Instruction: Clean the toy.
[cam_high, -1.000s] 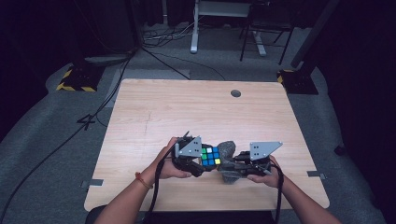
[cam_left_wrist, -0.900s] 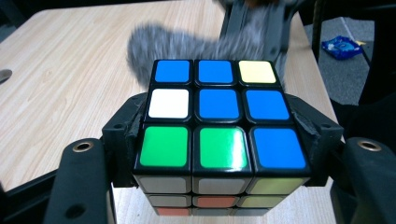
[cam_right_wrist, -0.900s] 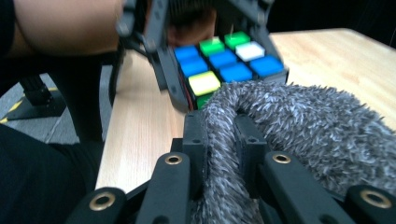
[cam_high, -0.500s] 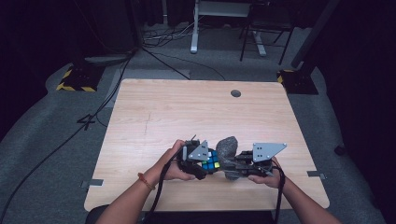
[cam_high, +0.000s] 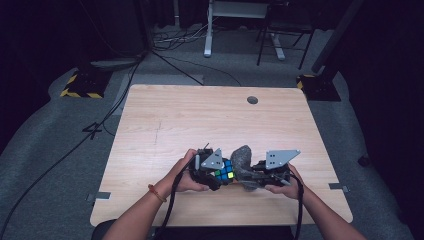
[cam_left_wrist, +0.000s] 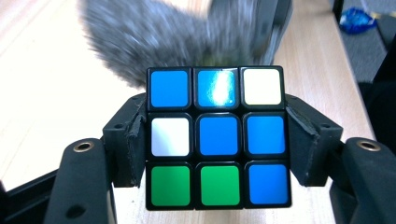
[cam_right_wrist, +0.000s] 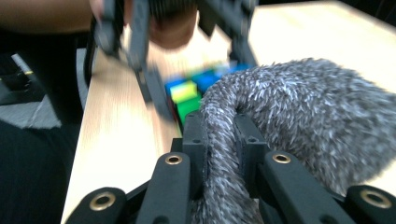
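Near the front edge of a light wooden table (cam_high: 165, 125), smooth, with fine lines in the wood and a small round hole (cam_high: 252, 100) toward the far side. On the left, a puzzle cube (cam_left_wrist: 218, 137): square, hard and shiny, nine glossy stickers per face in black frames. Facing the left gripper view, blue, blue, white on top, white, blue, blue in the middle, green, green, blue at the bottom, with a bright glare spot on the top middle sticker. Pinched at both sides by the left gripper (cam_left_wrist: 217, 144), its black padded jaws pressed flat against the cube's middle row. Right beside the cube, a grey fuzzy cloth (cam_right_wrist: 299, 116), soft and shaggy like short fur, bunched into a rounded lump. Squeezed in a thin fold by the right gripper (cam_right_wrist: 219, 144), jaws drawn tight together on the fur. Cube and cloth very close, perhaps touching, low over the table between both hands. Grey three-cornered plates atop both grippers in the high view.
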